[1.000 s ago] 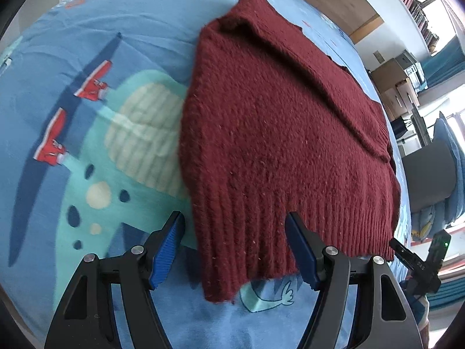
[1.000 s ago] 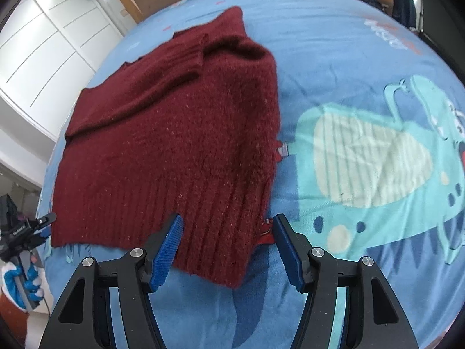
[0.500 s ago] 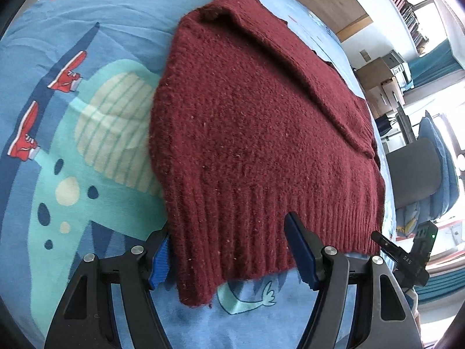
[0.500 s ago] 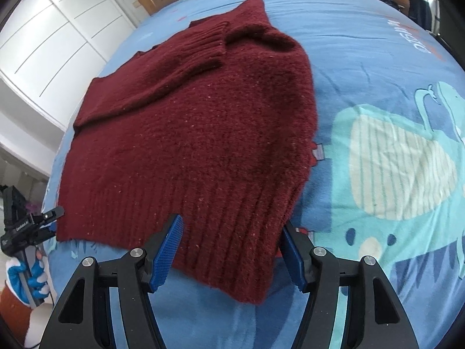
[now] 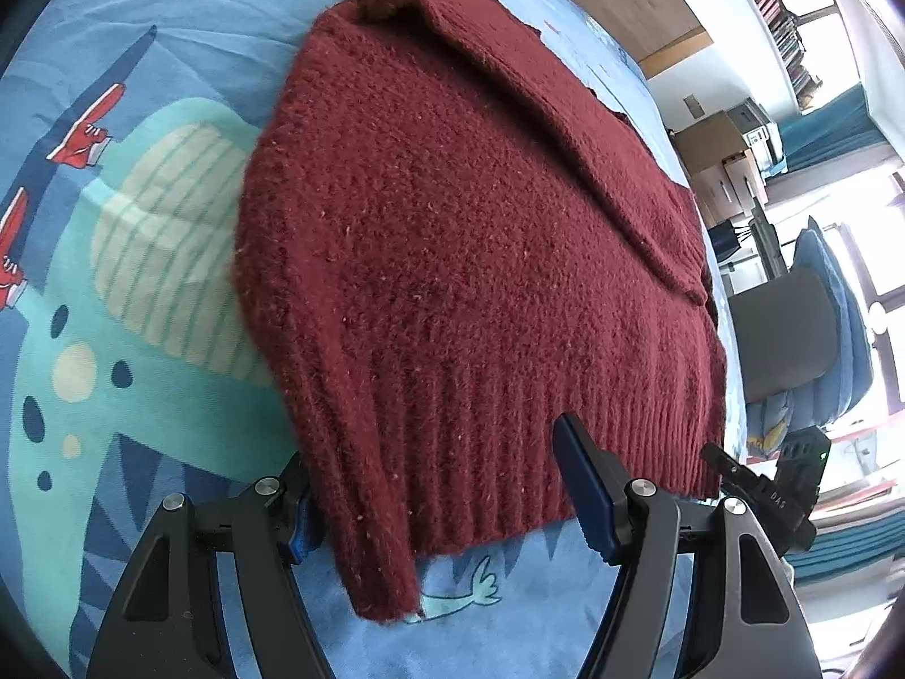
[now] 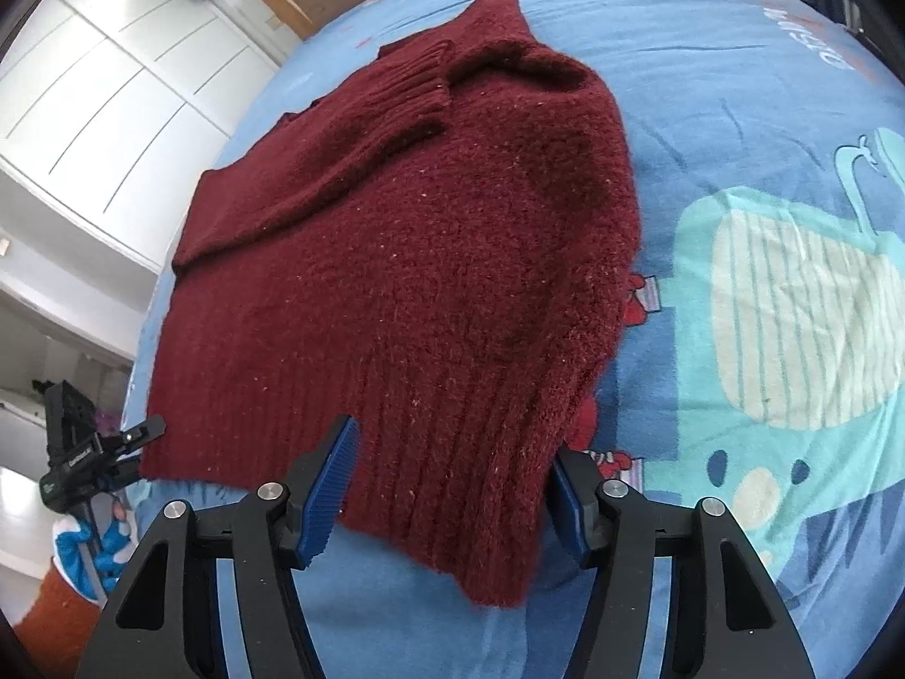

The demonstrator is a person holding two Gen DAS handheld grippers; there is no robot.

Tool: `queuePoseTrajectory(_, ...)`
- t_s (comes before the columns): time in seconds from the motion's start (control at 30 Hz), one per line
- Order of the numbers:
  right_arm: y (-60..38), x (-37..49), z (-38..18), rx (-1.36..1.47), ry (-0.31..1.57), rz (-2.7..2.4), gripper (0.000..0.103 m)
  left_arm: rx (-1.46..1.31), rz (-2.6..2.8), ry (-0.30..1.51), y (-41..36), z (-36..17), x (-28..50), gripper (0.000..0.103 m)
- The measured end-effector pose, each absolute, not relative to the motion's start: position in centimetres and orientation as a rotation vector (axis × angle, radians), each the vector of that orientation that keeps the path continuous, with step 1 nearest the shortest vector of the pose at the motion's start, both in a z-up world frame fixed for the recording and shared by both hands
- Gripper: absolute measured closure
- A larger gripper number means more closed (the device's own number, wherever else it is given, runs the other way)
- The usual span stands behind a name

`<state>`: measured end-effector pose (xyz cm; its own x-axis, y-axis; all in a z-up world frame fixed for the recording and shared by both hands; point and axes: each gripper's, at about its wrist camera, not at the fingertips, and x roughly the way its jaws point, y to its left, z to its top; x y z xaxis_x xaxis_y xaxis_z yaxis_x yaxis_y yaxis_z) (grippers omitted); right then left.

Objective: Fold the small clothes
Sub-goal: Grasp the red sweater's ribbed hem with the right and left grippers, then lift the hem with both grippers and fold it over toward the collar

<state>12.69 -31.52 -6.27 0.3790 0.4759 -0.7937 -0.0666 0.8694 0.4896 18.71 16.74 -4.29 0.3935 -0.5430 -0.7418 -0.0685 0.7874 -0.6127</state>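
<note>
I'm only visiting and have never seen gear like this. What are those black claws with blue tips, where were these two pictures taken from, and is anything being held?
There is no robot here. A person holds a hand tool in each hand, each a pincer with two blue-padded fingers and a small wide-angle camera that looks out along them. One picture comes from the left gripper, the other from the right gripper.

Both look down at a dark red sweater lying flat on a blue bedsheet printed with a cartoon dinosaur.

Each pincer straddles a bottom corner of the sweater's ribbed hem, so the knit sits between the pads. The right one's jaws have just been closing. I cannot tell whether either has pinched the cloth; nothing is lifted yet.
</note>
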Motion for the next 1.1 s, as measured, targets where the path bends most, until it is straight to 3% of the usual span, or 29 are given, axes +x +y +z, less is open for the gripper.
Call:
queuePoseTrajectory(0.07,-31.4,12.8,-6.4,0.423,1.139,0.37,0.05,-0.626,-0.329,1.14,16.8,-4.3,18.8,0.039)
queuePoseTrajectory(0.37,-32.8,13.2,-6.8,0.503,1.128,0.384,0.067,-0.693,-0.319,1.132,18.8,-4.8,18.2,0.061)
queuePoseTrajectory(0.5,-33.9,13.0,-7.1,0.561,1.123,0.368,0.074,-0.697,-0.32,1.129,19.5,-4.7,17.9,0.061)
queuePoseTrajectory(0.93,-33.5,12.2,-6.1,0.555,1.116,0.431,0.087,-0.695,-0.311,1.132,19.5,-4.5,17.1,0.083)
queuePoseTrajectory(1.1,-33.6,12.0,-5.1,0.537,1.094,0.436,0.089,-0.696,-0.311,1.116,20.4,-3.7,16.8,0.086)
